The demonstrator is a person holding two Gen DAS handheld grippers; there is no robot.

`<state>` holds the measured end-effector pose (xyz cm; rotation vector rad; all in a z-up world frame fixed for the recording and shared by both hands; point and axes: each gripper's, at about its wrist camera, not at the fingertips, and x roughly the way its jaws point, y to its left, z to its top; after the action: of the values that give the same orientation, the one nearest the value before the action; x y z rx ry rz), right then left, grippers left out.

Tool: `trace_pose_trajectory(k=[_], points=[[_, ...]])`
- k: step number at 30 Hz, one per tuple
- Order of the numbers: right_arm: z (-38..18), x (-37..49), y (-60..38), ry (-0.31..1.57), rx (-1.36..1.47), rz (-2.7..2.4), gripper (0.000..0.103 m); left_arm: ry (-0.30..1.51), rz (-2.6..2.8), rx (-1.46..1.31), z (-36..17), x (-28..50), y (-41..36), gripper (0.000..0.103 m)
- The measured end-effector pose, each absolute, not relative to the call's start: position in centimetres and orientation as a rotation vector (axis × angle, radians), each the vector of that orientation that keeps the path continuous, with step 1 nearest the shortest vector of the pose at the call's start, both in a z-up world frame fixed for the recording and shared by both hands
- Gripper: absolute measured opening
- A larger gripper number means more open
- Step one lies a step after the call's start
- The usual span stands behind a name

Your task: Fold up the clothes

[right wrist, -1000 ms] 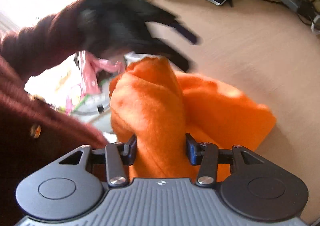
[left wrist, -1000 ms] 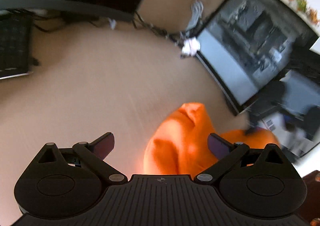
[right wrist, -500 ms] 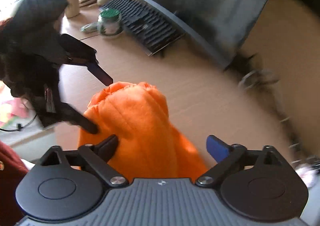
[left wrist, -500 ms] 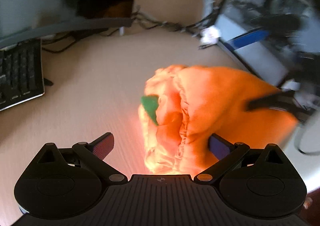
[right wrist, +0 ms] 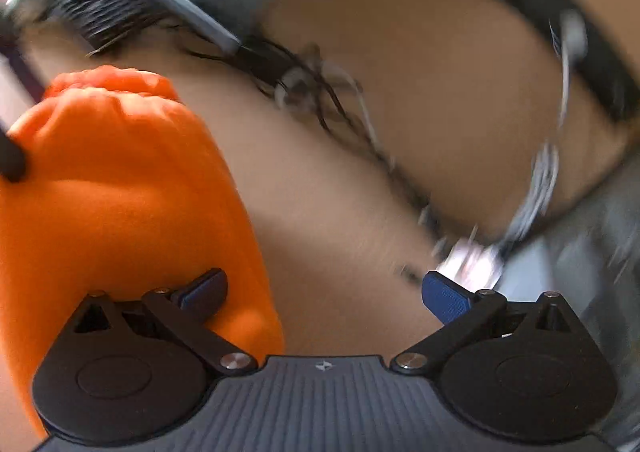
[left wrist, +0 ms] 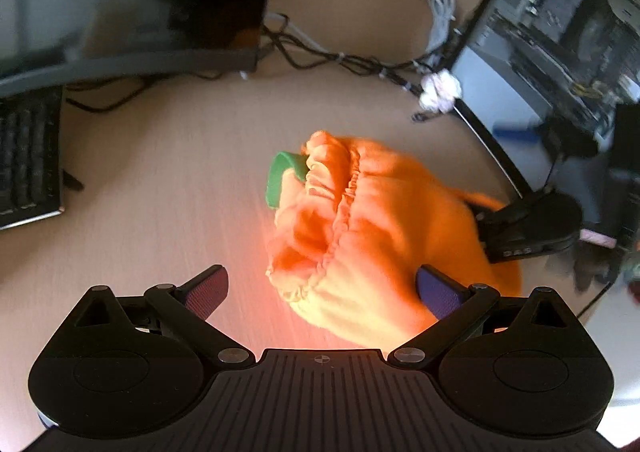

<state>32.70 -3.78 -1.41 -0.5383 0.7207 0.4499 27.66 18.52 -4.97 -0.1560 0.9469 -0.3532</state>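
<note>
An orange garment (left wrist: pixel 372 236) with a gathered elastic edge and a green tab (left wrist: pixel 280 180) lies bunched on the light wooden desk (left wrist: pixel 160 192). My left gripper (left wrist: pixel 322 290) is open just in front of it, its right pad against the cloth's near side. The other gripper (left wrist: pixel 528 228) shows at the garment's far right edge. In the right wrist view the garment (right wrist: pixel 120 192) fills the lower left. My right gripper (right wrist: pixel 324 294) is open and empty, its left finger over the cloth's edge.
A keyboard (left wrist: pixel 28 156) lies at the left and a monitor base (left wrist: pixel 132 64) at the back. Tangled cables (left wrist: pixel 340 60) run along the back of the desk. A dark computer case (left wrist: pixel 560 32) stands at the right. A crumpled white tissue (left wrist: pixel 438 90) lies near it.
My right gripper opened, let go of the orange garment and swung to the right. The garment settled onto the desk. My left gripper stayed open.
</note>
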Motion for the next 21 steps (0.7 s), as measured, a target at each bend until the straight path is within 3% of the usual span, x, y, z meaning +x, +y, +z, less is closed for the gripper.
trace_pose_trajectory(k=[6,14,21], points=[[-4.2,34.3,-5.0,0.777,-0.401,0.362,0.103,1.026,-0.501,-0.478,-5.9,27.1,18.3,0.102],[-5.9,30.0,-2.4,0.846,-0.218,0.412,0.103,1.006,-0.382,-0.482,-6.3,28.9,19.5,0.103],[-4.2,27.1,-2.7,0.825,-0.085,0.534,0.103,0.999,-0.272,-0.405,-5.6,30.8,22.1,0.103]])
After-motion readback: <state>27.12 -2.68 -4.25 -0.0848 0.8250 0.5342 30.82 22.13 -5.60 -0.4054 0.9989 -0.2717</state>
